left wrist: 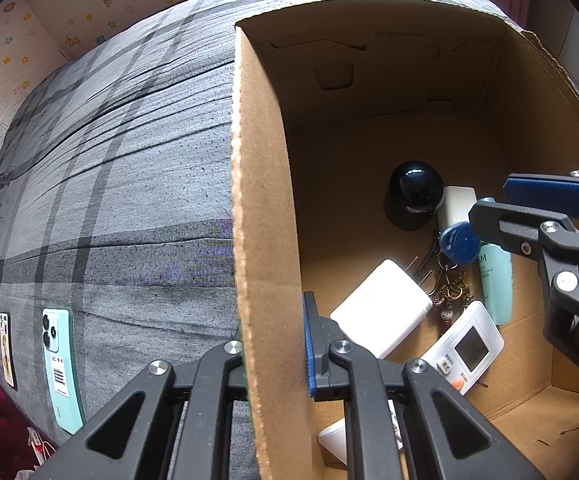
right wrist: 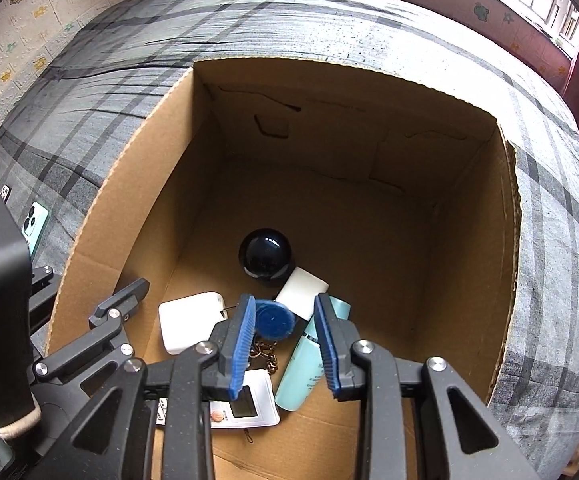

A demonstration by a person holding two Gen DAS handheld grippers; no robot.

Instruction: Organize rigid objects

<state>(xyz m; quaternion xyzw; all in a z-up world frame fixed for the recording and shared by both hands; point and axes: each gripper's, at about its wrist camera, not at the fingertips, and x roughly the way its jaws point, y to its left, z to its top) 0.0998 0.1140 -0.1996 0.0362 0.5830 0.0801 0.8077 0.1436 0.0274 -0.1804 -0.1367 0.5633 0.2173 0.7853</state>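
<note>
A cardboard box [right wrist: 507, 216] stands on a grey plaid bed. Inside lie a black ball [right wrist: 265, 254], a white charger [right wrist: 187, 326], a blue key fob [right wrist: 273, 320] on a keyring, a teal tube [right wrist: 303, 376], a white remote [right wrist: 251, 400] and a white block [right wrist: 301, 292]. My left gripper [left wrist: 273, 356] is shut on the box's left wall [left wrist: 261, 240]. My right gripper [right wrist: 285, 344] is open inside the box, just above the fob, holding nothing; it also shows in the left wrist view [left wrist: 489, 204].
A mint-green phone [left wrist: 59, 364] and a small card [left wrist: 6, 346] lie on the bed left of the box. A wall with animal stickers runs behind the bed. A window is at the far right.
</note>
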